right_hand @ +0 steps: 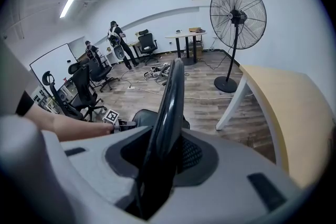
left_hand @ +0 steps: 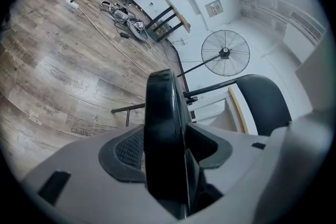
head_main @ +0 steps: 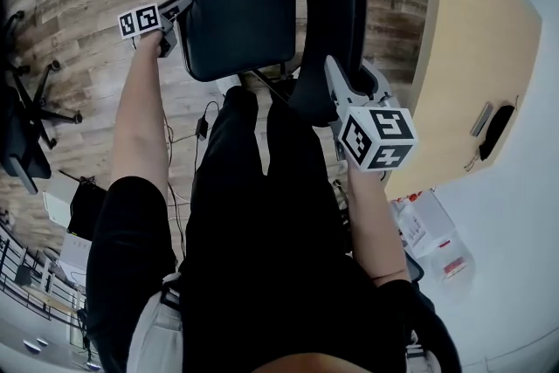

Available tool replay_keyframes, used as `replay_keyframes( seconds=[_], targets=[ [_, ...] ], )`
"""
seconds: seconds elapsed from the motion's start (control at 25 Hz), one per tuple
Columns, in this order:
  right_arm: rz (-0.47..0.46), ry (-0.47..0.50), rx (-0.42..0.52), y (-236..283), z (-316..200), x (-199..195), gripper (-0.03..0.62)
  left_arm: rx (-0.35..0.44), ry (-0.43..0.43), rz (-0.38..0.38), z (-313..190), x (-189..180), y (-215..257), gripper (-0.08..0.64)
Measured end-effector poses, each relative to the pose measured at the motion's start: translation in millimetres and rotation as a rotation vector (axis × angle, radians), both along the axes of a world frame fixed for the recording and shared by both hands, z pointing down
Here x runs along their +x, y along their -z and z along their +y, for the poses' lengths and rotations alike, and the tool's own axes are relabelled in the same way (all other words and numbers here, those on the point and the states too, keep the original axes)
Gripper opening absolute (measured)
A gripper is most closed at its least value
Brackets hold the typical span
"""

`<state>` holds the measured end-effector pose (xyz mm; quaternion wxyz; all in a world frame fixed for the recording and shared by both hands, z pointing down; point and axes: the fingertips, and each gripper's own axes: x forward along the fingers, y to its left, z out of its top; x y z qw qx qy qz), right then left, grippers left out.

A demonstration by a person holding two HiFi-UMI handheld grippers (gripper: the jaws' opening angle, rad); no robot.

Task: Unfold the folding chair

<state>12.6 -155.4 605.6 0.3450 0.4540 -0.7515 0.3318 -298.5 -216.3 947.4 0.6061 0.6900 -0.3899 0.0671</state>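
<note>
The black folding chair stands on the wood floor in front of me. Its padded seat is tipped up at an angle, and its backrest rises on the right. My left gripper is shut on the seat's left edge, which fills the jaws as a thick black slab. My right gripper is shut on the lower edge of the backrest, seen edge-on between the pads. From the right gripper view the seat and the left gripper's marker cube show beyond it.
A light wooden table stands close on the right. An office chair is at the left, and cables lie on the floor. A tall pedestal fan stands behind the table. People and more office chairs are far back.
</note>
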Motion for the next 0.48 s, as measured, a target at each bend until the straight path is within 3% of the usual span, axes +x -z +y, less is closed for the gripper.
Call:
replay_keyframes(
  seconds=[0.48],
  targets=[
    [-0.038, -0.007, -0.021, -23, -11, 19, 0.117, 0.015, -0.008, 0.061, -6, -13, -30, 0.241]
  ],
)
